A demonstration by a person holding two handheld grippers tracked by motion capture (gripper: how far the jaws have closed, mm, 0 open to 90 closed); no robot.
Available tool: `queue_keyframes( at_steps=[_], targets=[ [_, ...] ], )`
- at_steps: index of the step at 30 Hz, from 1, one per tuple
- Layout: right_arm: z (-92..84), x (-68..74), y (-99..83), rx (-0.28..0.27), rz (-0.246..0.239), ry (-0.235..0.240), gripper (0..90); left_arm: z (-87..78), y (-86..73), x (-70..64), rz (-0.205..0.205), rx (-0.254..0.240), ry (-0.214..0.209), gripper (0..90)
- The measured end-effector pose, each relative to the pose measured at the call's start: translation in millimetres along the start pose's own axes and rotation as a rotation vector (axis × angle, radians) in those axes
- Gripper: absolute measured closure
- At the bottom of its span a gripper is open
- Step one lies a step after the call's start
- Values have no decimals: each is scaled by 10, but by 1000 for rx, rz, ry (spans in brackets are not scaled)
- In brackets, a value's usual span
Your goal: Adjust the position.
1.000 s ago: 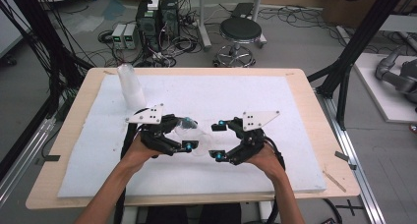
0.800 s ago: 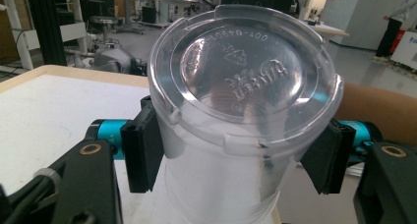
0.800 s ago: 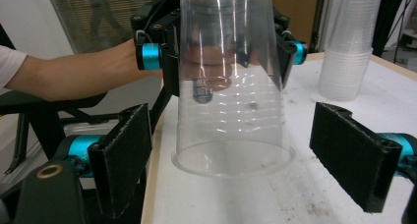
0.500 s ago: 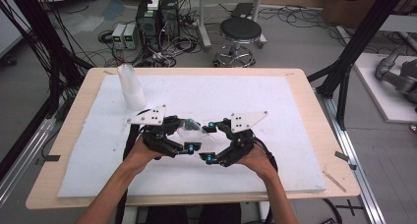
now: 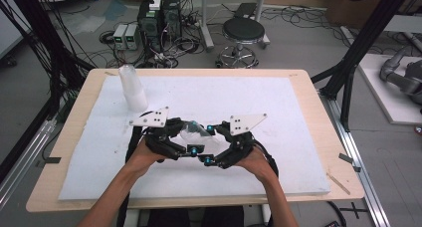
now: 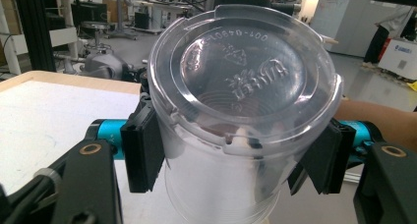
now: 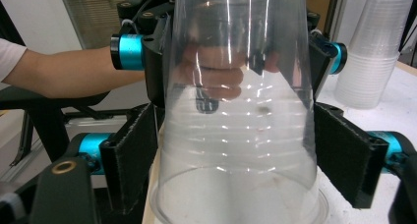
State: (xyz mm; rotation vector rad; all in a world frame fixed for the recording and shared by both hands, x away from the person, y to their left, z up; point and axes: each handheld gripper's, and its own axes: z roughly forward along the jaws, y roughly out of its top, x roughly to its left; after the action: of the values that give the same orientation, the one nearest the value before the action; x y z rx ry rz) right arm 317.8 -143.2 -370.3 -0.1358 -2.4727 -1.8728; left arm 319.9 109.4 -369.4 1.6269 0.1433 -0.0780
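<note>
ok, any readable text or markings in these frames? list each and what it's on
"100-0480-..." embossed along the rim of the clear cup's base, seen upside down; the end of the string is unclear.
A brand word and a small emblem embossed mid-base: too distorted to read.
Blue print on a white box in the background: too small to read.
Cup stack: no print visible.

In the left gripper view, the clear cup (image 6: 241,111) carries raised lettering moulded into its base, seen upside down; a number string reads roughly "100-0480-" and runs on past what can be made out; a brand word and small emblems beside it stay illegible. Blue lettering on a white box (image 6: 399,54) at the far right is too small to read.
</note>
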Motion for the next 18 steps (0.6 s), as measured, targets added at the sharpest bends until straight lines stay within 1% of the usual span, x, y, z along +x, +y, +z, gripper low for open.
queue_keyframes(
  at_steps=[2,6,7,8,11,14,18],
  targets=[
    [2,-2,-1,0,-1,-3,209,-4,-1,2,-2,-3,3,340],
    [12,-6,-15,2,13,1,210,-11,-2,6,-6,-14,2,339],
    [18,-7,-19,2,9,1,216,-11,-2,8,-6,-14,2,339],
    [22,-6,-24,4,3,-3,249,-14,-3,10,-6,-11,3,340],
    [19,-3,-30,-2,0,-7,268,-20,-7,12,-7,-12,2,339],
    [16,-12,-38,-8,4,-2,271,-22,-13,15,-9,-14,0,339],
    [14,-11,-38,-12,5,-7,284,-27,-13,17,-8,-14,1,341]
  ],
)
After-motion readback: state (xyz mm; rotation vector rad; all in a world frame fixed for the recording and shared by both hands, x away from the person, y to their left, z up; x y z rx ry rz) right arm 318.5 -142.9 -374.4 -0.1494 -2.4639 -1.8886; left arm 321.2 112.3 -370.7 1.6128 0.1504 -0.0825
